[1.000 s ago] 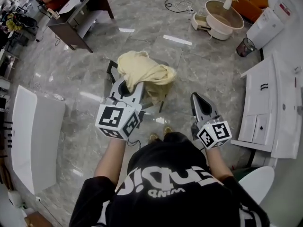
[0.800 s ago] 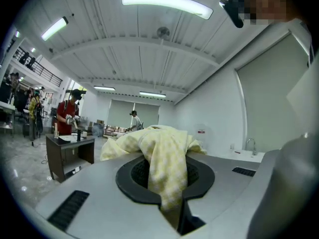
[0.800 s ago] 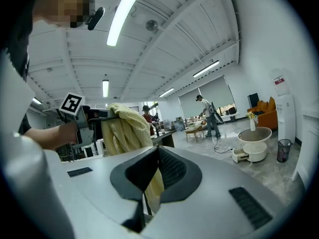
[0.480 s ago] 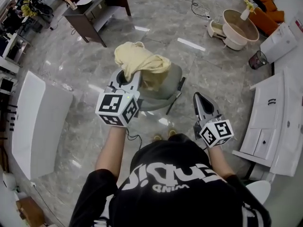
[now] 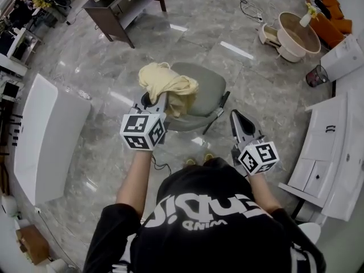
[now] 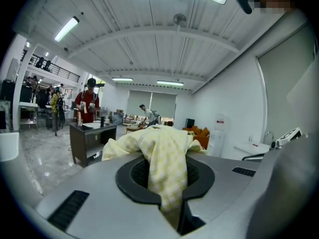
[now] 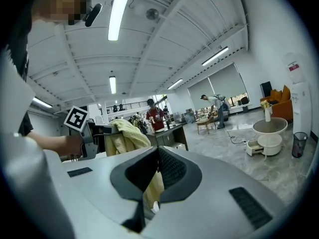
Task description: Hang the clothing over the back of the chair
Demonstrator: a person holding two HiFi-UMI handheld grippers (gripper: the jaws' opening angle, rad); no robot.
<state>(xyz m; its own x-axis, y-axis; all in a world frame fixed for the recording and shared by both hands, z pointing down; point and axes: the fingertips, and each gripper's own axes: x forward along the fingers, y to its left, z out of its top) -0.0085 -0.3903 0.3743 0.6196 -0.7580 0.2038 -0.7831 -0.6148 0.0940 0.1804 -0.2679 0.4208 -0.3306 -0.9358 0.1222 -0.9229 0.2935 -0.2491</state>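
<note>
A pale yellow checked garment [image 5: 165, 83] hangs bunched from my left gripper [image 5: 162, 100], which is shut on it; in the left gripper view the cloth [image 6: 159, 143] spills out over the jaws of that gripper [image 6: 167, 176]. It hangs over the left part of a grey-green chair [image 5: 209, 90]. My right gripper [image 5: 238, 119] is to the right, by the chair's near right edge, jaws together at the tips [image 7: 157, 151] and holding nothing. The right gripper view shows the left gripper [image 7: 92, 133] with the garment [image 7: 127, 136] on it.
A dark desk [image 5: 122, 4] stands far left, a long white cabinet [image 5: 45, 135] at the left, white cabinets [image 5: 335, 141] at the right. A round basin [image 5: 298, 30] and a bin [image 5: 317, 75] stand far right. People stand in the background.
Both grippers have moved forward towards the chair, the left one carrying the garment. The chair's seat, earlier hidden under the cloth, now shows to the right of it.
</note>
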